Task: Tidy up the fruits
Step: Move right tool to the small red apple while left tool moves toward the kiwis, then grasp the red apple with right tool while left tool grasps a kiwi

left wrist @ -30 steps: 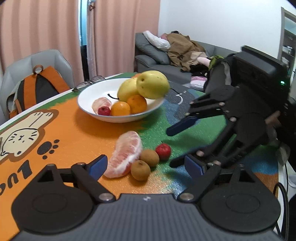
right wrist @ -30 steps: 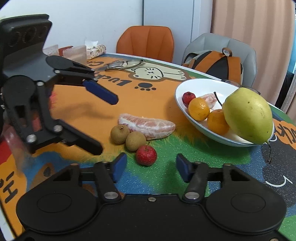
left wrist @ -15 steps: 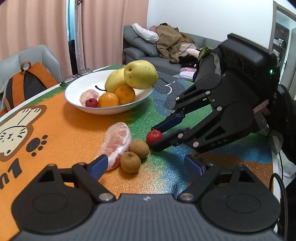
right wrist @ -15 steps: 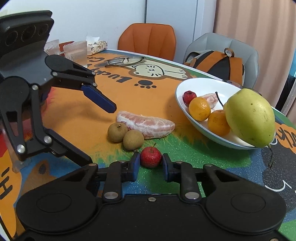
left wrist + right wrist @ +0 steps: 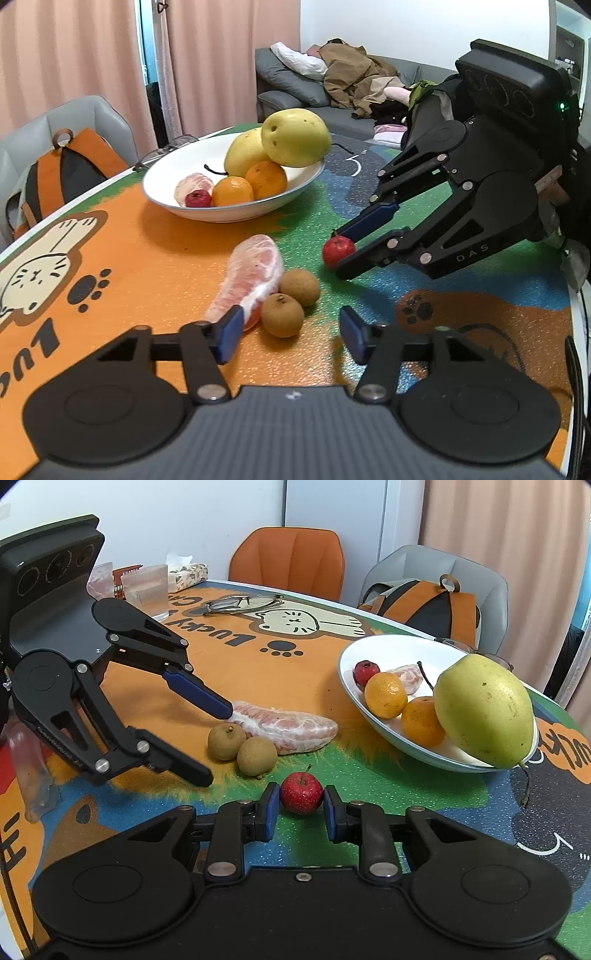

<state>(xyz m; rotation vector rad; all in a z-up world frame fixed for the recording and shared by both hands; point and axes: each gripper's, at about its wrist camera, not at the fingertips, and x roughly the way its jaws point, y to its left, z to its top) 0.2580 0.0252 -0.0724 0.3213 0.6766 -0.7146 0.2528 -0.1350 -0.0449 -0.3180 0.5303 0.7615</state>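
Observation:
My right gripper (image 5: 300, 808) is shut on a small red fruit (image 5: 301, 792) resting on the table; it also shows in the left wrist view (image 5: 338, 250), held between the right gripper's fingers (image 5: 373, 218). My left gripper (image 5: 290, 334) is open and empty, just before two brown longans (image 5: 282, 314) and a peeled pomelo segment (image 5: 251, 277). In the right wrist view the left gripper (image 5: 218, 738) straddles the longans (image 5: 242, 746) and the segment's end (image 5: 291, 727). A white bowl (image 5: 351, 653) holds a pear, oranges, a pomelo piece and a red fruit.
A colourful cat-print mat (image 5: 258, 664) covers the table. Glasses (image 5: 242, 602), plastic cups (image 5: 146, 589) and a tissue pack (image 5: 186, 574) lie at the far side. Chairs and an orange backpack (image 5: 432, 605) stand behind. The table edge (image 5: 574, 314) is near on the right.
My right gripper came down around the red fruit and shut on it. My left gripper moved forward toward the longans and pomelo segment, still open.

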